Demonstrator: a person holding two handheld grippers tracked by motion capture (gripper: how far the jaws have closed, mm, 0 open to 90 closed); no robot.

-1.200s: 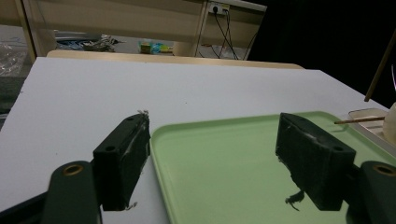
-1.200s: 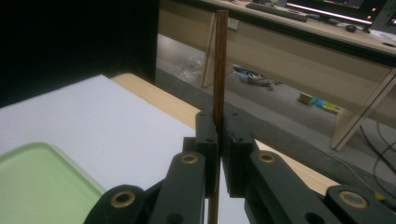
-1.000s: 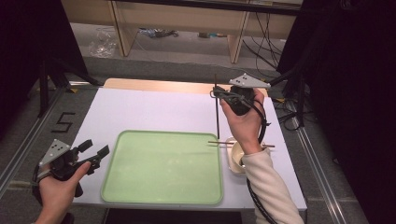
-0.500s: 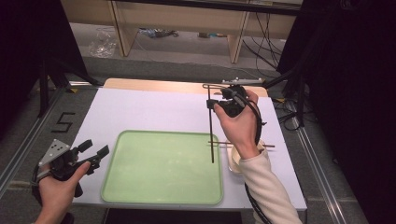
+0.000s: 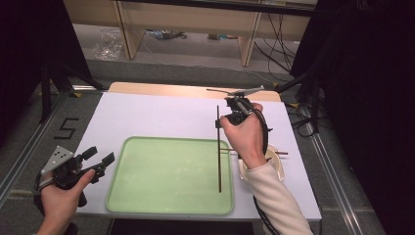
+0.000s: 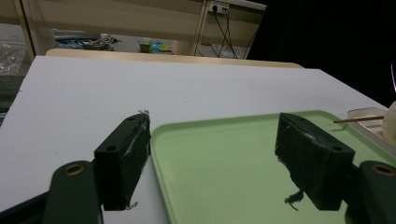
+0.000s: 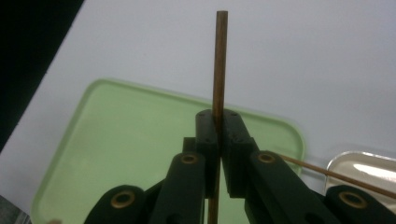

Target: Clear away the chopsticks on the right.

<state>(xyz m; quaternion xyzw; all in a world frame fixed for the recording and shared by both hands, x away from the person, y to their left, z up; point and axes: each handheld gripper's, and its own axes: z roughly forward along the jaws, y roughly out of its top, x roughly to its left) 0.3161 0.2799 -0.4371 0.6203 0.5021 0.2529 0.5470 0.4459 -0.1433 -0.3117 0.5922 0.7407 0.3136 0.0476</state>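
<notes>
Fingers, right: pressed together on 1 thin brown stick (image 7: pixel 219 60), as seen in the right gripper view, where the pads (image 7: pixel 206 135) are clamped on its shaft and the stick runs on past them.
Fingers, left: spread wide with nothing between them; in the left gripper view 1 pad (image 6: pixel 125 156) is seen over the white table (image 6: pixel 140 84) and the other over the near corner of the green tray (image 6: pixel 224 154).
Right gripper (image 5: pixel 219 125): held above the tray's far right part, gripping the stick near its upper end.
Left gripper (image 5: pixel 100 157): held low at the tray's left edge, apart from the stick.
Stick in the high view (image 5: pixel 219 156): seen as 1 dark line over the right side of the tray (image 5: pixel 166 171); whether its lower end touches the tray cannot be told.
Dish (image 5: pixel 274 164): placed just right of the tray, largely covered by the right hand, with 1 more stick (image 5: pixel 281 153) lying across it.
Progress: 1 stick is judged lifted and carried over the tray; setting it down is left, and the second stick is not yet moved.
View differences: the clamped pads are made plain by the right gripper view, while the stick's full length is given by the high view; the empty left jaws are shown best by the left gripper view.
</notes>
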